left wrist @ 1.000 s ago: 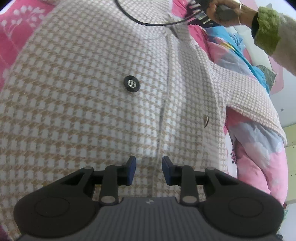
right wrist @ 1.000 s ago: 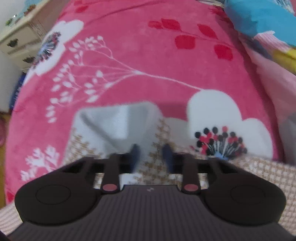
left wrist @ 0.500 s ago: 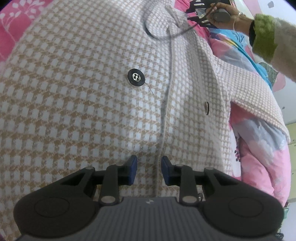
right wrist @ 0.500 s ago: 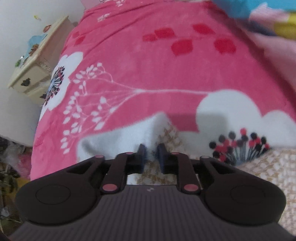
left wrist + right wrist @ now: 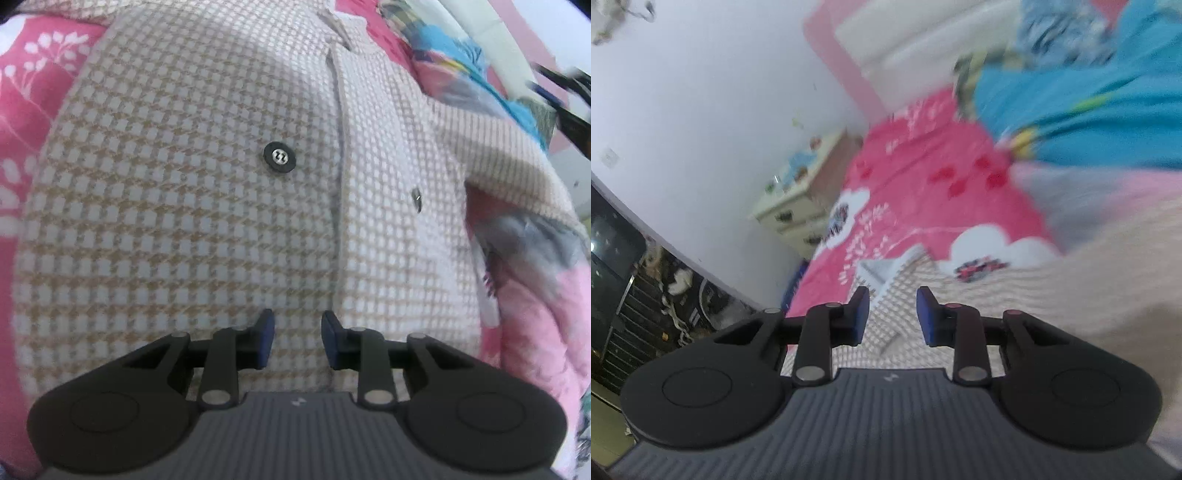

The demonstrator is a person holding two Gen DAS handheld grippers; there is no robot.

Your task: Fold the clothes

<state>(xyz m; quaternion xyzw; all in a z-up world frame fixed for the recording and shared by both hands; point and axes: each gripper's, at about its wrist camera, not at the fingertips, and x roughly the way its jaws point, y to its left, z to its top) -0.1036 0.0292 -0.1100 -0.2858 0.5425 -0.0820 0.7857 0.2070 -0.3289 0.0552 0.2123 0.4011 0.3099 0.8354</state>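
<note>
A beige and white houndstooth jacket [image 5: 184, 206] lies spread front up on a pink flowered blanket [image 5: 29, 92]. A dark round button [image 5: 279, 157] sits near its front placket, and a second button [image 5: 416, 197] is seen edge-on to the right. My left gripper [image 5: 297, 339] hangs low over the jacket's front, jaws apart, with nothing pinched between the blue pads. My right gripper [image 5: 892, 317] is raised and drawn back, and its jaws are opening with nothing between them. Beyond it a turned-over jacket corner [image 5: 905, 280] with grey lining [image 5: 879, 267] rests on the blanket.
A rumpled blue and pink quilt [image 5: 1089, 122] is bunched along the bed's right side. A cream nightstand [image 5: 798, 199] stands against the white wall at the bed's far left. Dark clutter [image 5: 646, 295] fills the floor side at left. A dark blurred streak [image 5: 565, 99] crosses the left view's upper right.
My right gripper has let go of the jacket corner, opened, and swung up and away from it. The hand and black cable have left the top of the left view. My left gripper has hardly moved.
</note>
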